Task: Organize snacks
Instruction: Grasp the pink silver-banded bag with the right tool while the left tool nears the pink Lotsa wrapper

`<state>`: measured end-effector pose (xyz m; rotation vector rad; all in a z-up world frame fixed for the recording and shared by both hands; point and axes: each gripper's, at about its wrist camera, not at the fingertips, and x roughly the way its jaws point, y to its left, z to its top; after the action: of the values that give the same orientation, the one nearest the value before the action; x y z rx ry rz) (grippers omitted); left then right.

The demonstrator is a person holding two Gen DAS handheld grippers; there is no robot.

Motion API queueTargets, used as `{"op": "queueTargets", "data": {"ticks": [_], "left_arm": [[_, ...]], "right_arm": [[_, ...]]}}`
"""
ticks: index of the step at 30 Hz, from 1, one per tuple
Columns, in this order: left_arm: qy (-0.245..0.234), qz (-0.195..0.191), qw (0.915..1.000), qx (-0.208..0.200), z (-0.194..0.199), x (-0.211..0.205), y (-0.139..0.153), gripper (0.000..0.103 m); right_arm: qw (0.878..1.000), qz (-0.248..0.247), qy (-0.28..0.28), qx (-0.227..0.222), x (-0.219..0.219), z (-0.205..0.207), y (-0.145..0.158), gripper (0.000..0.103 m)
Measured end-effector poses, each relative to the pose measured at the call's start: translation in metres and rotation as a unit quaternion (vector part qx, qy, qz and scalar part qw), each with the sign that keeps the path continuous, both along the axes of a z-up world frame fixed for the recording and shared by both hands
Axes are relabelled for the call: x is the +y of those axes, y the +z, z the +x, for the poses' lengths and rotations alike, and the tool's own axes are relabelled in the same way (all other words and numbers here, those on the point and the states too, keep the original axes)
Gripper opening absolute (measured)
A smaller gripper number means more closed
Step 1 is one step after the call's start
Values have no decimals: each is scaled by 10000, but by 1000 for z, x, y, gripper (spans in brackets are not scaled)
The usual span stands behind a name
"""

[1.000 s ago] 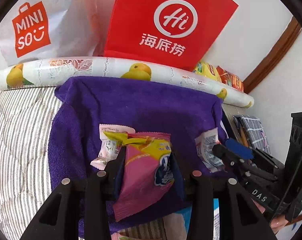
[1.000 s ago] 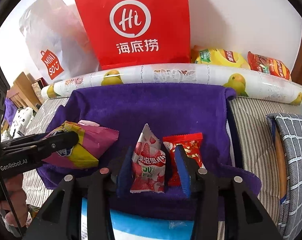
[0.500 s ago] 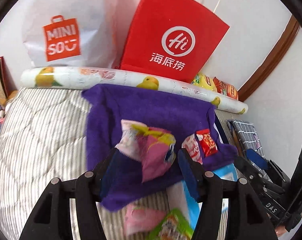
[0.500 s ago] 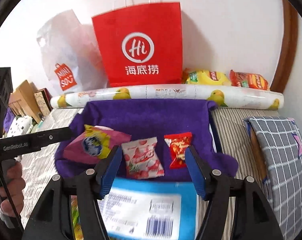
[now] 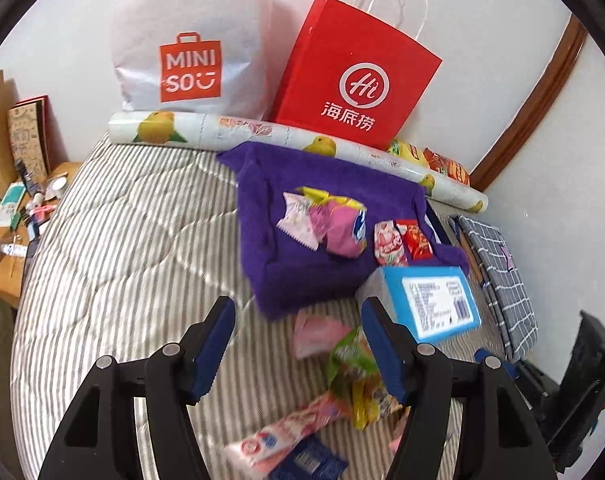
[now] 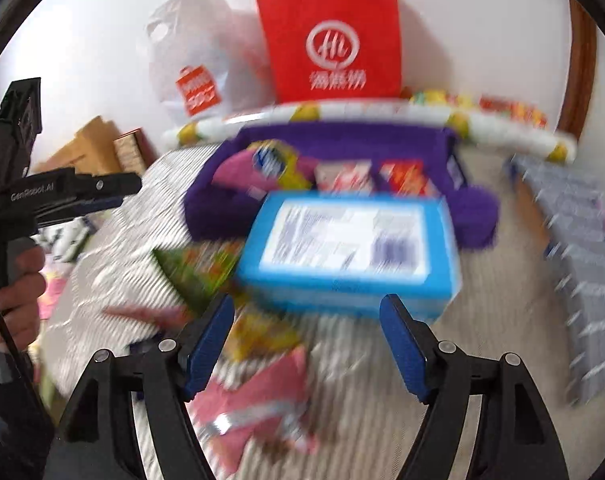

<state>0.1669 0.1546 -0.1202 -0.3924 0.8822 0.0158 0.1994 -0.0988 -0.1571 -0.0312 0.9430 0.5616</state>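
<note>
- Left wrist view: the left gripper [image 5: 298, 320] hangs over the striped bedcover [image 5: 134, 248], jaws spread wide and holding nothing.
- Four snack packets lie in a row on the purple towel [image 5: 298, 280]: a pale pink one [image 5: 298, 226], a pink-and-yellow one [image 5: 344, 228], a strawberry one [image 5: 388, 242] and a red one [image 5: 416, 240]. The towel appears to be the sorting spot.
- Loose packets wait near the jaws: a green-and-yellow packet [image 5: 354, 376] and a pink wrapper [image 5: 314, 332], likely next to go.
- The right gripper [image 6: 306, 344], in a blurred view, is also wide open and empty.
- A blue box [image 6: 346, 248] sits against the towel's near edge, between the loose snacks and the row, so any reach must pass over it.
- Two shopping bags and a printed roll [image 5: 286, 136] close off the far side.
</note>
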Motion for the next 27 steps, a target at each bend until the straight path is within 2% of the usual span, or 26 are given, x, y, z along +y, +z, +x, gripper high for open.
{"op": "queueTargets", "data": {"ticks": [2,7,11,23,25,27], "left_arm": [[31,-26,10000,21,-8,1,-2,64],[51,-124,9999,17,-23,4,-8,64],[33,-155,9999,20,-30,3,-11,64],[0,-118,9998,136,-38,1,-26,64],[2,-101,9998,174,-38,2,-30,64],[-7,-68,9997,232,-37,2,-35,64]], "right_arm": [[9997,82,116,192,-1,-8,-9,79],[9977,273,303,539,-1,-28,-26,80],[9962,414,424,633,-3,-39,-28,86],[9952,-462,753,410,28,-41,-54,87],[9948,-619,734,329,30,-41,-58,72],[9954,-640,663,251,27,-42,-59,69]]}}
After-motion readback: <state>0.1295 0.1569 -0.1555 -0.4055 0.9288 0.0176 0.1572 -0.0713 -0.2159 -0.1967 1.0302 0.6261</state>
